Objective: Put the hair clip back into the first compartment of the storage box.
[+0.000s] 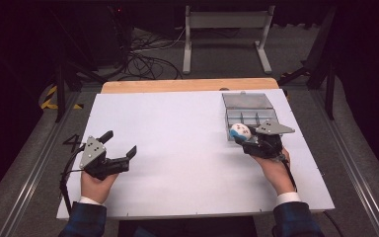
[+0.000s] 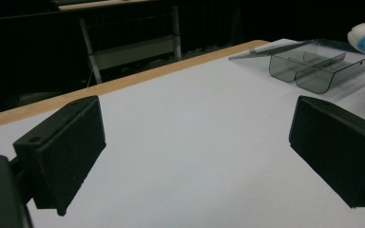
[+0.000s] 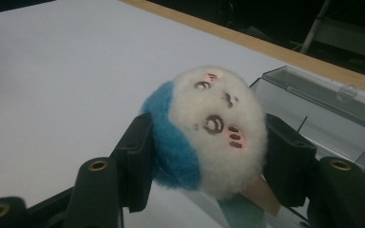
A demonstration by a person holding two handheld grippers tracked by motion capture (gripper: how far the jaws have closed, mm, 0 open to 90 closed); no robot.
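My right gripper (image 1: 249, 137) has its jaws clamped on the plush ball (image 3: 208, 130), one jaw pressing the blue side, the other the white side. I hold it at the near-left corner of the clear compartment box (image 1: 251, 116), just over that corner's rim, above the worktop (image 1: 177, 148). My left gripper (image 1: 121, 144) rests well to the left of the box, its jaws wide apart with nothing between them.

What could go wrong, as I judge it: the plush is soft and round, and the jaws pinch it near its middle, so it may squirm out or roll if I ease the grip before it sits inside a compartment. It also looks large beside the box's small cells; pushed down off-centre it could catch a divider, perch on the rim, and tumble back onto the worktop. A low approach could knock the light box, or bump its open lid (image 3: 328, 95), which lies flat beyond the box.

The ball is nearly round, so it has no real long axis. Its stitched face points up and toward my gripper's camera, the blue patch turned away from the box. A tan tag (image 3: 261, 194) hangs under it.
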